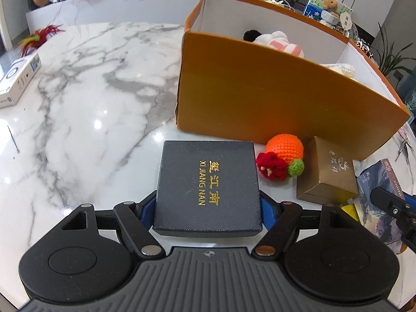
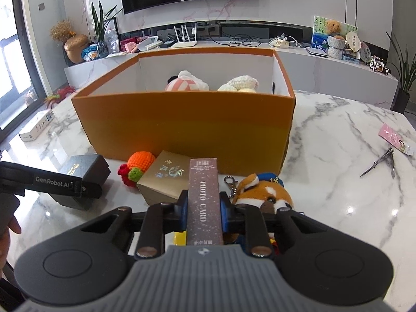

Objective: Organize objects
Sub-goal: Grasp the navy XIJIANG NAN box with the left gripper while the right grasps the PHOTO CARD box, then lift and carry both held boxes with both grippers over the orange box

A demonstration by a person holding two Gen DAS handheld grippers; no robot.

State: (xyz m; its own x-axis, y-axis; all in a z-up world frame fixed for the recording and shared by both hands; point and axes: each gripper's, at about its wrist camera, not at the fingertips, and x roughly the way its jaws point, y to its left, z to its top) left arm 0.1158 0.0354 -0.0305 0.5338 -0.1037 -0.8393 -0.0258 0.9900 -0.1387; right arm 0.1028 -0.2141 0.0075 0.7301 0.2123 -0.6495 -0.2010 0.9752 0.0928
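Observation:
My left gripper (image 1: 208, 202) is shut on a black box with gold lettering (image 1: 208, 187), held just above the marble table in front of the orange box (image 1: 273, 98). My right gripper (image 2: 203, 205) is shut on a brown "PHOTO CARD" box (image 2: 204, 197), held on edge before the orange box (image 2: 182, 124). A crocheted orange with red flower (image 1: 282, 160) and a gold box (image 1: 327, 171) lie between the two grippers; they also show in the right wrist view, the orange (image 2: 139, 165) left of the gold box (image 2: 166, 179). Plush toys (image 2: 186, 80) lie inside the orange box.
A red panda plush keychain (image 2: 262, 189) lies right of my right gripper. Scissors (image 2: 381, 162) and a pink packet (image 2: 395, 137) lie far right. A white carton (image 1: 18, 75) and a feather toy (image 1: 39, 36) sit at the table's left. A book (image 1: 382, 189) lies by the gold box.

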